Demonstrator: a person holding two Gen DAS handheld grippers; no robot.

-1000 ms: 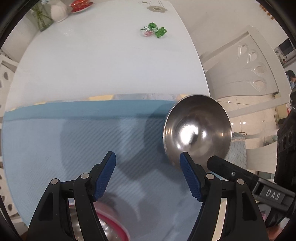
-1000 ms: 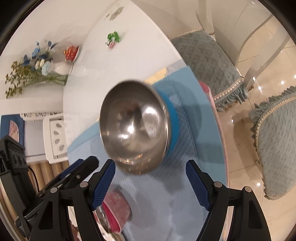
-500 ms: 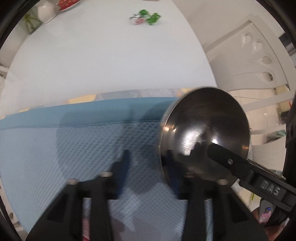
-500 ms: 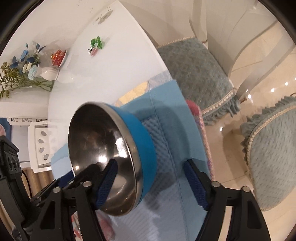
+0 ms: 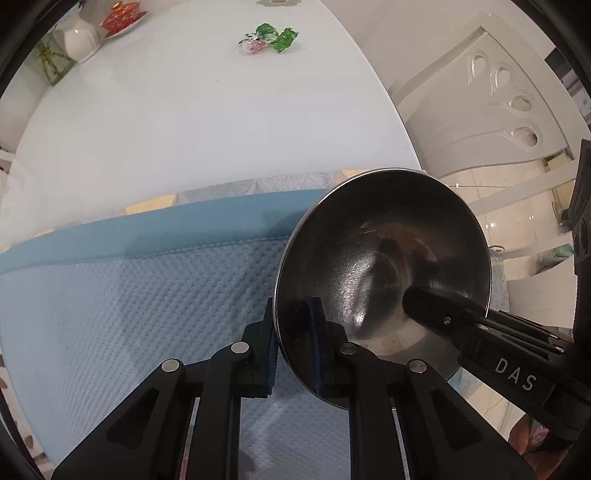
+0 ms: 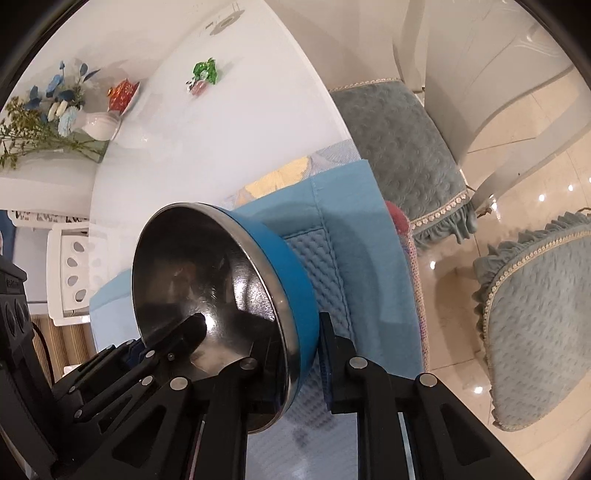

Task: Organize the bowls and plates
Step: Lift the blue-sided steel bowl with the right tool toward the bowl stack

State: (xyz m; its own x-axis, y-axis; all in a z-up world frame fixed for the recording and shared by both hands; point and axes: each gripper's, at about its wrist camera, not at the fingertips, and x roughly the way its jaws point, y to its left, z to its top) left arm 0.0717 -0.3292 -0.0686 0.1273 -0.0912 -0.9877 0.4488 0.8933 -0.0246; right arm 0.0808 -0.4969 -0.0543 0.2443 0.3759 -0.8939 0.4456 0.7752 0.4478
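A steel bowl with a blue outside (image 5: 384,254) (image 6: 221,280) hangs tilted above the blue quilted mat (image 5: 129,288) (image 6: 351,229). My left gripper (image 5: 293,332) is shut on its rim, one finger inside and one outside. My right gripper (image 6: 299,354) is shut on the opposite rim the same way. In the left wrist view the right gripper's finger (image 5: 439,306) lies inside the bowl. In the right wrist view the left gripper's finger (image 6: 184,328) lies inside it.
The white round table (image 5: 184,110) carries green-wrapped sweets (image 5: 269,37), a white vase (image 5: 81,40) and a red dish (image 5: 118,18) at the far side. Cushioned chairs (image 6: 399,122) stand to the right over a tiled floor.
Both grippers were open a second ago. They have closed on opposite sides of the bowl's rim, and the bowl has tilted and come closer to both cameras. The pink-rimmed bowl has left view.
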